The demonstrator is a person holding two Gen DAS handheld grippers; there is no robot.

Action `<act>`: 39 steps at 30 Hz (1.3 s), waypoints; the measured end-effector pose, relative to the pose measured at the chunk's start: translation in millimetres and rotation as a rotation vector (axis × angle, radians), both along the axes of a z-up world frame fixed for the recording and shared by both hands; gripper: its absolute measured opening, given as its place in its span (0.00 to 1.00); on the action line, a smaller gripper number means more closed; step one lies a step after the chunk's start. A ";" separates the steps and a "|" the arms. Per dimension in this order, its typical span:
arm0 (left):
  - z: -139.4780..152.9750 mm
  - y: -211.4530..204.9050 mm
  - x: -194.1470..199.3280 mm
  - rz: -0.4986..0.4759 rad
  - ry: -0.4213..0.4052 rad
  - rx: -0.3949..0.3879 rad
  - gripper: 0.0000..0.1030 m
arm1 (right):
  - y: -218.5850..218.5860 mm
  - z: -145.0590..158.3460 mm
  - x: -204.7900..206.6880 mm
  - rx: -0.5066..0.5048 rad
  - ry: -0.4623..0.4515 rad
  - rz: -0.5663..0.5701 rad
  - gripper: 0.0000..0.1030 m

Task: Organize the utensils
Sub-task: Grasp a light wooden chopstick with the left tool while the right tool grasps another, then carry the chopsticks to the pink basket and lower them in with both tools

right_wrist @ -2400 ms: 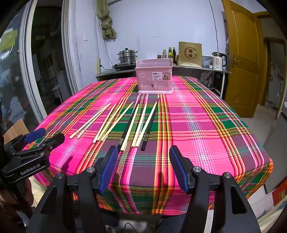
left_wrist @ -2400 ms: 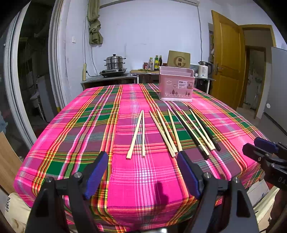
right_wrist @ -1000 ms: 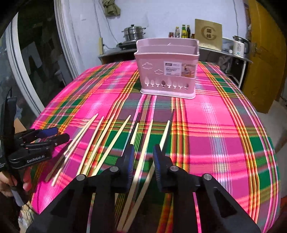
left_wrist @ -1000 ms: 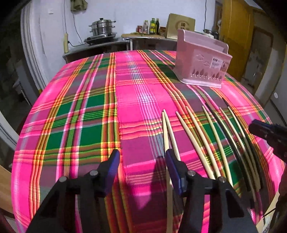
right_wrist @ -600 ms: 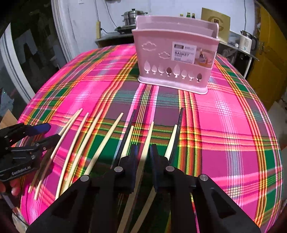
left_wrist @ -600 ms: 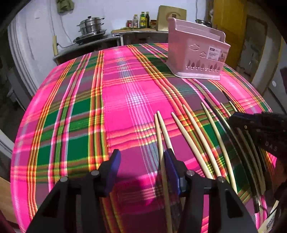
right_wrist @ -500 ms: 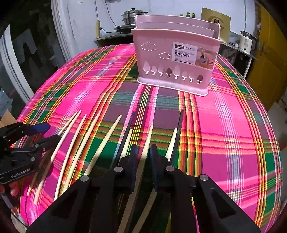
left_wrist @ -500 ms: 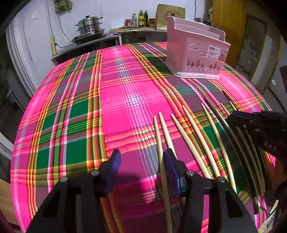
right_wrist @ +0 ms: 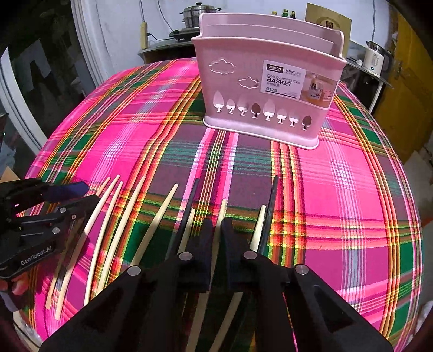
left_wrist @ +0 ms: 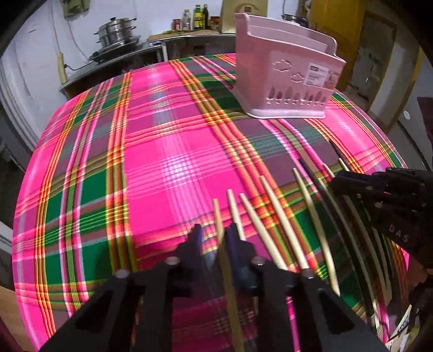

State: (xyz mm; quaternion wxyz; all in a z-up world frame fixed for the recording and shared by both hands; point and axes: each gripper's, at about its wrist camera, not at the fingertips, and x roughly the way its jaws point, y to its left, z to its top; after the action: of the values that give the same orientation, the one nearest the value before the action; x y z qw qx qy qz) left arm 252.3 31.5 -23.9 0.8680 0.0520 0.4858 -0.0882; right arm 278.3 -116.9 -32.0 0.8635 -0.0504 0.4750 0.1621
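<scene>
Basket label [right_wrist: 297,82] reads "BASKET 0129"; claw [right_wrist: 35,256] "GenRobot.AI".

the left tool [left_wrist: 212,238] points steeply down, its jaws just closed in to a narrow gap with a pale chopstick [left_wrist: 217,216] between the blue pads. the right tool [right_wrist: 215,230] also tips steeply down, its jaws nearly together, pinching a pale chopstick [right_wrist: 221,214]. fingertips [right_wrist: 16,288] of the left hand show under the left tool's black body.

white walls [left_wrist: 151,16], yellow door [right_wrist: 406,89] at right – steel counter [left_wrist: 113,58] w/ steamer pot [left_wrist: 117,29], bottles [left_wrist: 199,16].
</scene>
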 end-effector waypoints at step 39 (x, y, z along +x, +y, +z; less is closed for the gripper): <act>126.0 24.7 -46.0 0.010 -0.256 -0.138 0.06 | -18.7 114.0 -47.0 0.180 -0.242 0.048 0.05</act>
State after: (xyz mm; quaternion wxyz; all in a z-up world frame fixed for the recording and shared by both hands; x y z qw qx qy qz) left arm 206.3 56.2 102.1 0.9249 0.0006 0.3639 -0.1098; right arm 231.3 -135.6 82.1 0.9113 -0.0031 0.3496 0.2175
